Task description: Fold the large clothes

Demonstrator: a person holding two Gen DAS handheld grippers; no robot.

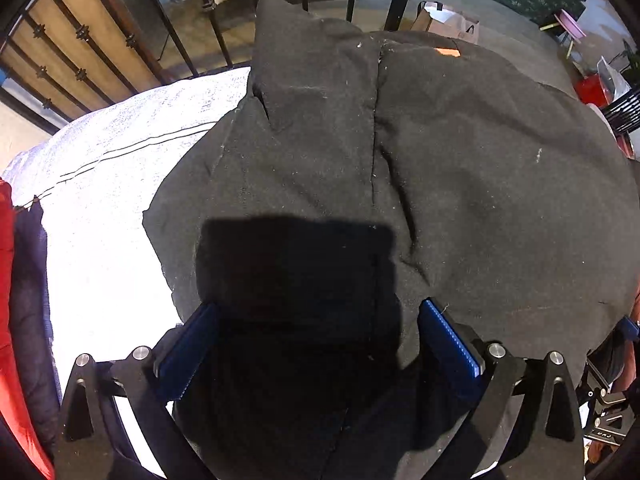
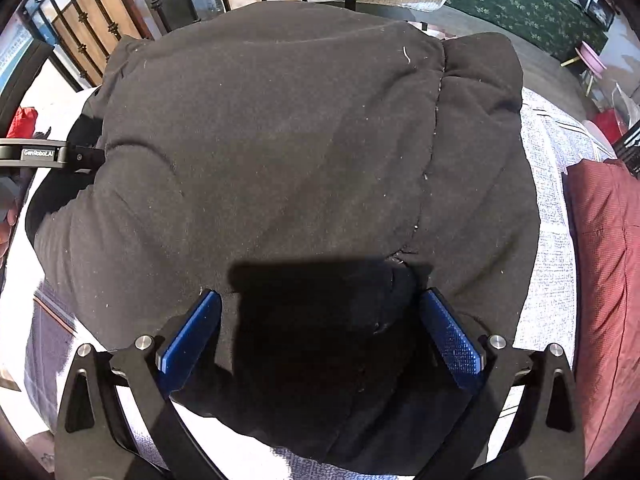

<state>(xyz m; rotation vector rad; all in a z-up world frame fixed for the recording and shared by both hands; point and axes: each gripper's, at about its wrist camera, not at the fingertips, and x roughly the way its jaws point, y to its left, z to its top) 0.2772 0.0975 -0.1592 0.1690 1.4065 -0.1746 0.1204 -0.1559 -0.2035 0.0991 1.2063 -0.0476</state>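
Both the left gripper (image 1: 316, 316) and the right gripper (image 2: 320, 304) have black angular frames with round silver screws and blue textured pads (image 2: 454, 340), and one black side part carries a white "GenRobot.AI" label (image 2: 39, 153).

Bed with white textured cover (image 1: 120, 140), brightly sunlit. Black iron bed rails (image 1: 176, 36) at far end. Beyond: grey floor (image 1: 500, 20), dark green patterned rug (image 2: 520, 4), red pillow (image 2: 604, 248) at right.
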